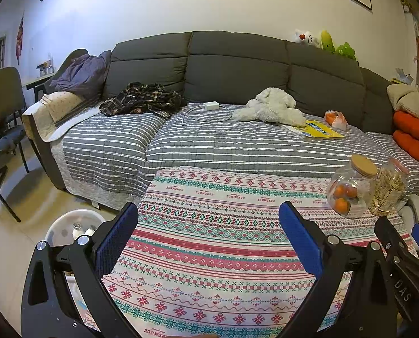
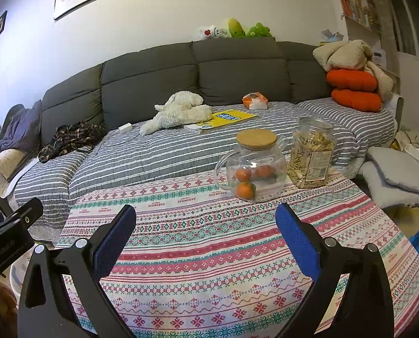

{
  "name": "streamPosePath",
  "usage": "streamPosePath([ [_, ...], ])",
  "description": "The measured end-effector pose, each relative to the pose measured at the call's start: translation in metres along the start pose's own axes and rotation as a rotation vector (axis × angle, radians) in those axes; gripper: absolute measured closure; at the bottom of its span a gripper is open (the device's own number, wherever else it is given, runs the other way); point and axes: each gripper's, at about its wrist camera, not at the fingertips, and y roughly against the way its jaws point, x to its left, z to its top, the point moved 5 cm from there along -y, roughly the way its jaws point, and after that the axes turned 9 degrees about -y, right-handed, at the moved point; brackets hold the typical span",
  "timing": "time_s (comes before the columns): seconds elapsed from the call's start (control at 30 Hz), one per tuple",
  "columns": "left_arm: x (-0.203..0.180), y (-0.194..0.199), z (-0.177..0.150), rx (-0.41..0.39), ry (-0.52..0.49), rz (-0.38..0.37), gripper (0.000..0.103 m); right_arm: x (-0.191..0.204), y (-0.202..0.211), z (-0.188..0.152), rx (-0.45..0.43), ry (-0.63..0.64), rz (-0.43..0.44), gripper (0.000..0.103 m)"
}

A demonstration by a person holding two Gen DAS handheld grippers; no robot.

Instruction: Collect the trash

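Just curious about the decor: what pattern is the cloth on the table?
The tablecloth has pink, red and teal folk-style bands on white; clearest in the right wrist view.

Both wrist views face the sofa (image 1: 209, 64) across the table (image 2: 209, 253).

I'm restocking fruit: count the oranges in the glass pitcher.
3. In the glass pitcher: one orange at the left, one at the right, one in front, lowest. Others may hide behind them.

We see a patterned counter (image 2: 209, 253) with a glass teapot (image 2: 251, 166) of oranges at 1 o'clock, touching a snack jar (image 2: 312, 152). A white plush dog (image 2: 178, 108) lies on the sofa (image 2: 153, 84) at 12.
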Motion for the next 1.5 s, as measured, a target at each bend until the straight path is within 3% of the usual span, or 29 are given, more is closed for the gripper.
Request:
streamPosePath([
  [1.2, -0.008, 0.004, 0.000, -0.028, -0.047, -0.057, 0.019, 0.000, -0.003, 0.001, -0.002, -0.007, -0.014, 0.007],
  [1.3, -0.009, 0.006, 0.000, -0.034, -0.049, -0.058, 0.019, 0.000, -0.004, 0.001, -0.003, -0.009, -0.013, 0.007],
  [1.5, -0.009, 0.011, 0.004, -0.054, -0.037, -0.041, 0.007, 0.000, -0.003, 0.001, -0.011, -0.015, -0.015, 0.007],
])
